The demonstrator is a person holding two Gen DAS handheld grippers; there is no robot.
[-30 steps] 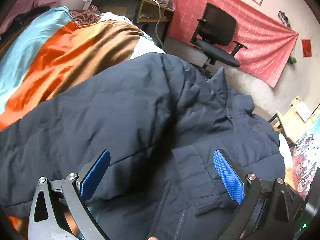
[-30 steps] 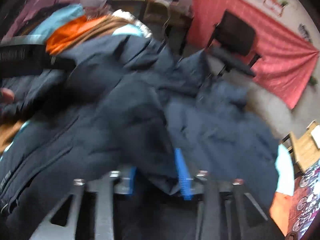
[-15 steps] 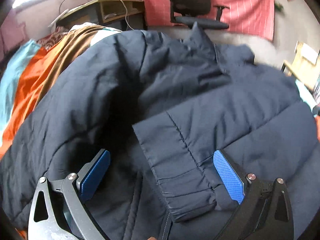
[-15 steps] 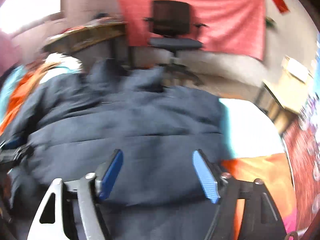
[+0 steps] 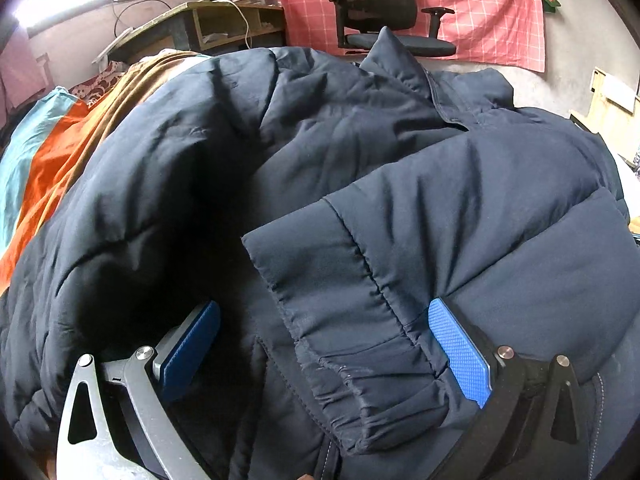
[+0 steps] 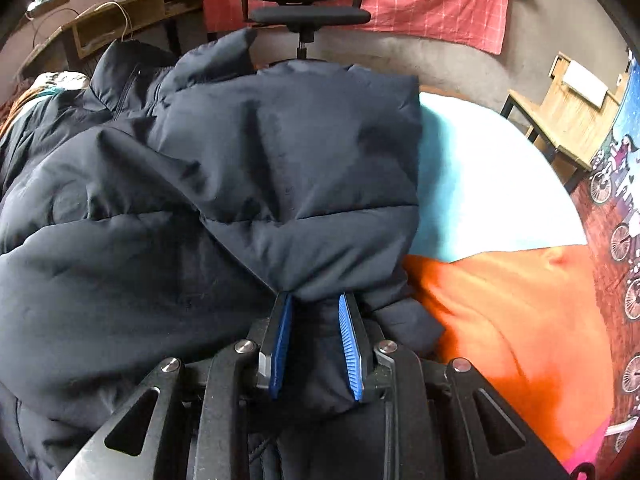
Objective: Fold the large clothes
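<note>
Up close in the right wrist view, right gripper (image 6: 314,340) closing, blue pads (image 6: 349,344) squeezing in on a bunched fold of the navy padded jacket (image 6: 200,184), fabric plainly pinched between them. Over in the left wrist view, left gripper (image 5: 324,356) spread wide and released, pads (image 5: 460,352) well apart, the elastic sleeve cuff (image 5: 360,368) lying loose between them, the right pad just beside the cuff's edge, nothing clamped. Beyond the fingers, jacket sprawled puffy and rumpled across the bed, sleeve folded over the body, collar (image 5: 404,64) poking up at the far end. Under and around it, a bedspread (image 6: 500,312) in orange, pale blue and white blocks, bare to the right of the jacket in the right wrist view, and showing orange, brown and teal to its left in the left wrist view. Down the right edge, a patterned cloth with bicycle prints (image 6: 624,240). Farther off, a wooden desk (image 5: 208,28) cluttered with a white cable, over by the bright window. At the back, a black office chair (image 6: 304,0) standing in front of a pink checked cloth (image 5: 488,4) hung on the grey wall, and a small wooden table (image 6: 568,108) off to the right with something white on top.
</note>
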